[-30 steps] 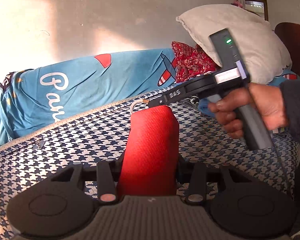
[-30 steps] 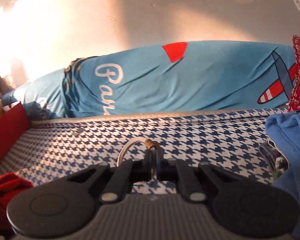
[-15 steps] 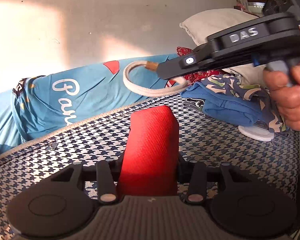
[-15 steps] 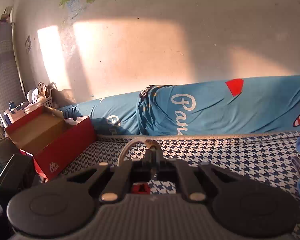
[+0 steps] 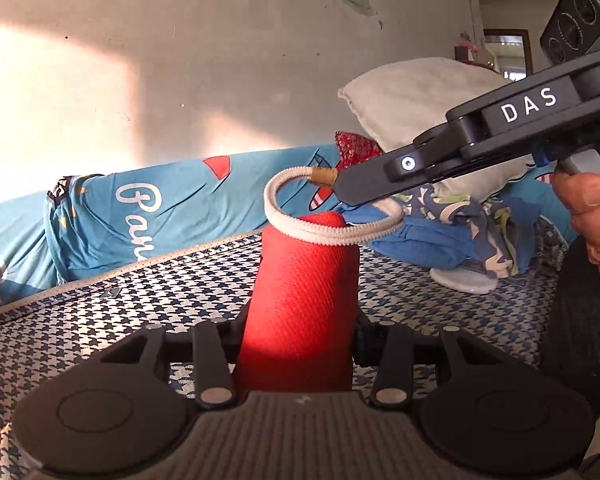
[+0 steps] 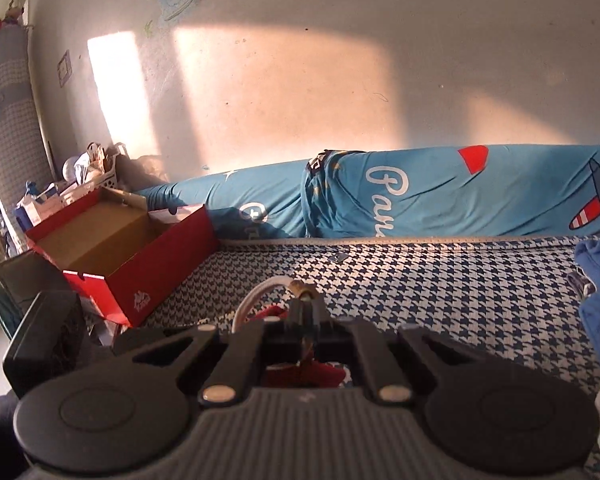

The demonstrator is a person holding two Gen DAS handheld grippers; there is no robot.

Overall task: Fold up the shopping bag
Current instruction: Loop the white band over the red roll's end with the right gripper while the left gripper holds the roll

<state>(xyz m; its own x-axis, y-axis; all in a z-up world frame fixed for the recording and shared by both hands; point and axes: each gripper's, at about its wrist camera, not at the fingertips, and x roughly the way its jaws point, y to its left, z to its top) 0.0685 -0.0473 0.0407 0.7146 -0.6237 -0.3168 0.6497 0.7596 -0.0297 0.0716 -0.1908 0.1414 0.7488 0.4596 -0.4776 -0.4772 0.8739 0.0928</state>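
We hold the left gripper point(image 5: 298, 336) over the bed point(image 5: 100, 320), whose cover is a blue-and-white houndstooth print. Its fingers are clamped on the shopping bag point(image 5: 304, 280), a red woven bag rolled into a tight upright bundle that stands up between them and rises above the bed cover. Only the roll's front face shows from the left wrist.

The right gripper point(image 5: 342, 190) reaches in from the right in that view, with our right hand point(image 5: 592, 216) on its handle. Its fingers are pressed together on a white elastic loop point(image 5: 324, 216) at the loop's brown joint. The loop hangs open from the tips and lies across the top of the red roll, touching its upper edge; whether it passes fully around the roll we cannot tell.

From the right wrist we see the same loop point(image 6: 260, 294) curving left of the closed tips point(image 6: 306, 308), with red fabric point(image 6: 300, 372) just below them.

Along the wall lies a long blue bolster point(image 6: 440, 196) with white lettering and a plane print. A grey pillow point(image 5: 424, 104) and a heap of blue clothes point(image 5: 440, 232) sit at the bed's right end. An open red box point(image 6: 112, 252) stands at the left end.
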